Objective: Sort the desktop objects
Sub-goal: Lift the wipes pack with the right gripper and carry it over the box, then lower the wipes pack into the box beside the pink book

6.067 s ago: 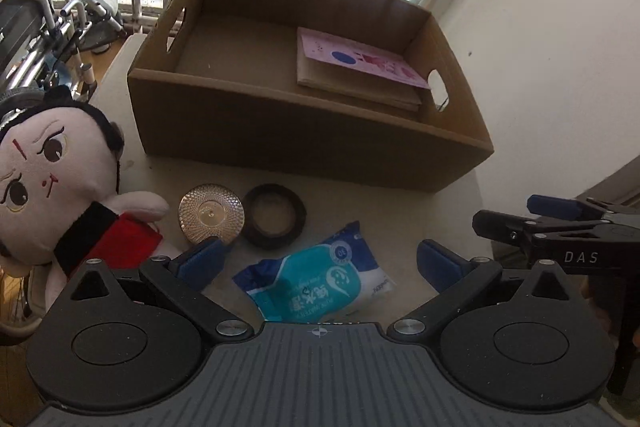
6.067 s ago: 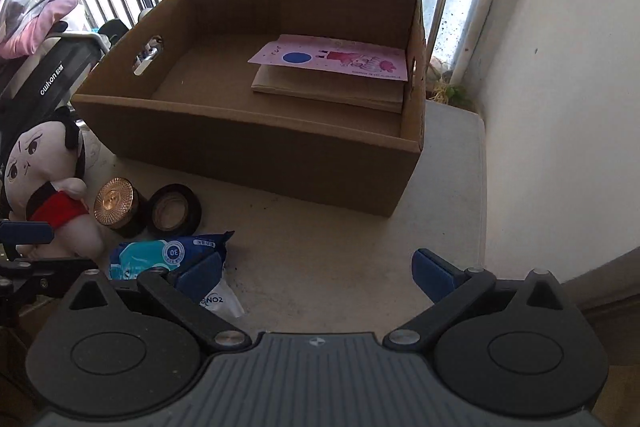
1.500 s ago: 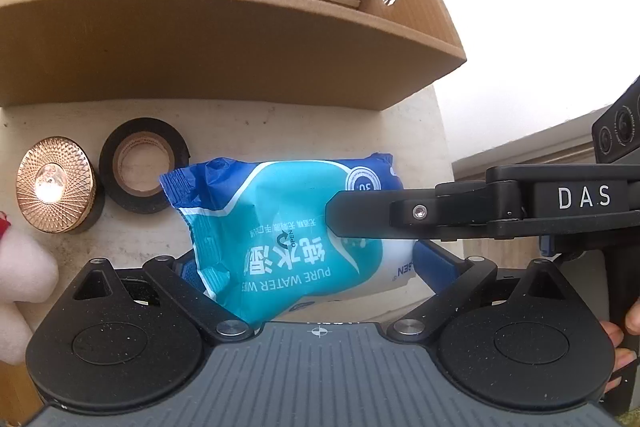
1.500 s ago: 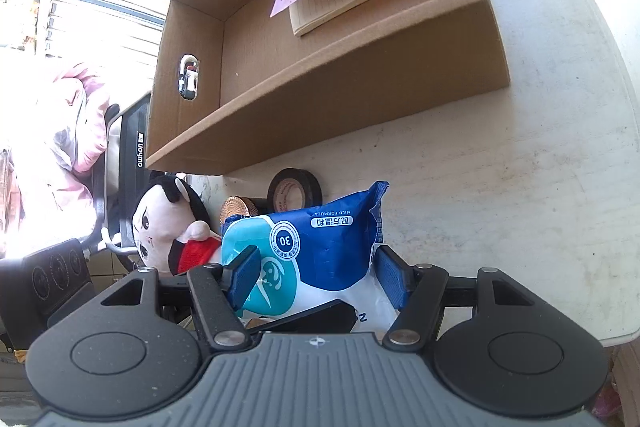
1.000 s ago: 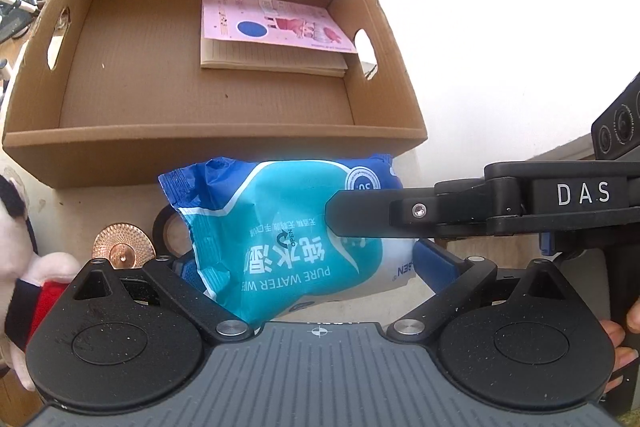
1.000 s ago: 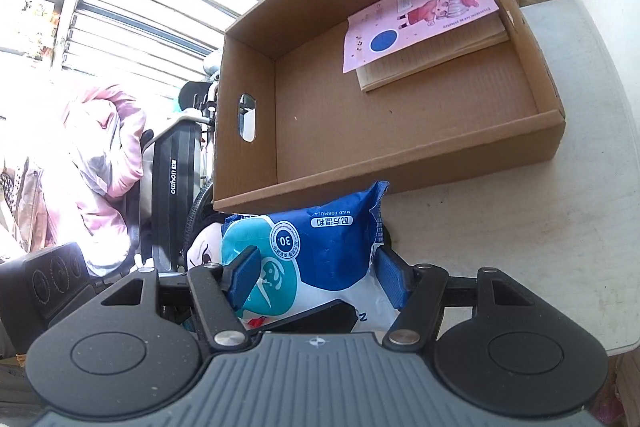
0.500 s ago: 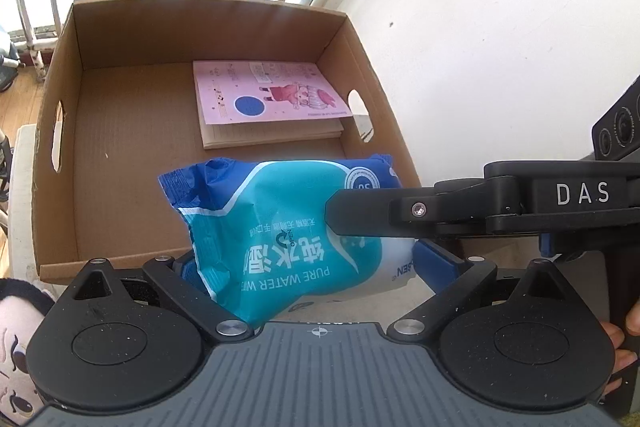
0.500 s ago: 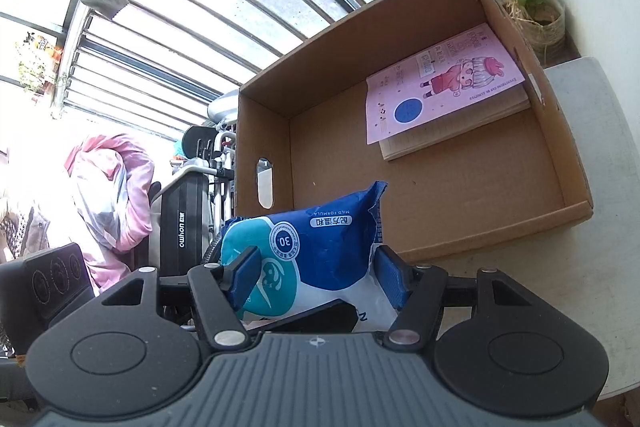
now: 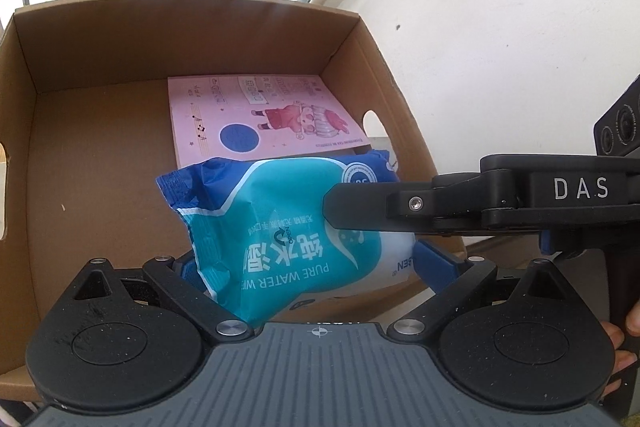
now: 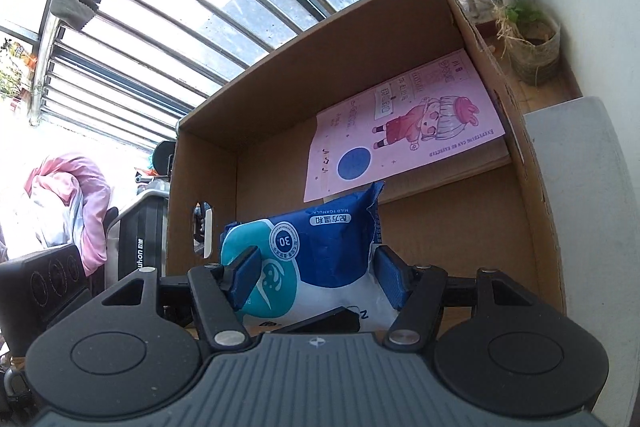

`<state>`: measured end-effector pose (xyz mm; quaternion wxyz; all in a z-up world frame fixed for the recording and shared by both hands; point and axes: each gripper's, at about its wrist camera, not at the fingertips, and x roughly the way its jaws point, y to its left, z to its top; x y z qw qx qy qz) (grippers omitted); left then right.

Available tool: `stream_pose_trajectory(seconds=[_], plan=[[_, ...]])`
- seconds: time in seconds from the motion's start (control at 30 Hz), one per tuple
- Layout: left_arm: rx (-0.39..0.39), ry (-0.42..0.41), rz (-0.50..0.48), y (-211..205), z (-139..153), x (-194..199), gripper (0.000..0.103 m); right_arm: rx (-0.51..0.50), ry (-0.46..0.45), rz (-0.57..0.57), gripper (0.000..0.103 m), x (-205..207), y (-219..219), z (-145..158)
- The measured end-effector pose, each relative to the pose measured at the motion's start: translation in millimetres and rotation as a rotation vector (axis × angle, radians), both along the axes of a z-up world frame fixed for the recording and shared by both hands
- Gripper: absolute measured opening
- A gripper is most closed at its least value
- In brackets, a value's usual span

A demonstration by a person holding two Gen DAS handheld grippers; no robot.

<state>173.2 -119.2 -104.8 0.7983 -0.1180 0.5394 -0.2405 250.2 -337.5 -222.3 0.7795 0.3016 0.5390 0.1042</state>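
Only from the right wrist: potted plant (image 10: 532, 47) behind cardboard box (image 10: 532, 219).

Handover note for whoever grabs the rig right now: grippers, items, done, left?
Left gripper: shut on the wipes pack.
Right gripper: shut on the same pack, gripping it from the other side.
Pack hangs over the cardboard box, not yet set down.
Done: pink booklet lies inside the box by its right wall.
Left: lower the pack onto bare box floor beside the booklet, open both grippers. Other desk items are out of view; check the desk.
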Motion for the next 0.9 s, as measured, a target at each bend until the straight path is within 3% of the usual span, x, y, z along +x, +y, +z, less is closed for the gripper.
stream_pose_trajectory(seconds=[0.2, 0.27, 0.4, 0.5, 0.67, 0.9], plan=[[-0.01, 0.051, -0.005, -17.1, -38.0, 18.9, 0.099, -0.149, 0.03, 0.047, 0.062, 13.7, 1.6, -17.8], [0.023, 0.089, -0.018, -24.4, -50.2, 25.3, 0.1, -0.193, 0.038, 0.061, 0.062, 15.7, 4.2, -21.1], [0.094, 0.119, -0.029, -30.7, -62.7, 31.3, 0.1, -0.216, 0.062, 0.086, 0.062, 20.1, 7.4, -27.4], [0.04, 0.113, -0.012, -16.4, -57.8, 29.0, 0.1, -0.208, 0.075, 0.095, 0.062, 23.6, 8.2, -29.8], [0.015, 0.115, -0.001, 1.1, -54.8, 21.3, 0.1, -0.176, 0.096, 0.118, 0.062, 31.4, 10.3, -37.4], [-0.008, 0.152, -0.039, -6.1, -67.0, 24.1, 0.1, -0.2, 0.108, 0.148, 0.06, 37.7, 13.2, -45.1]])
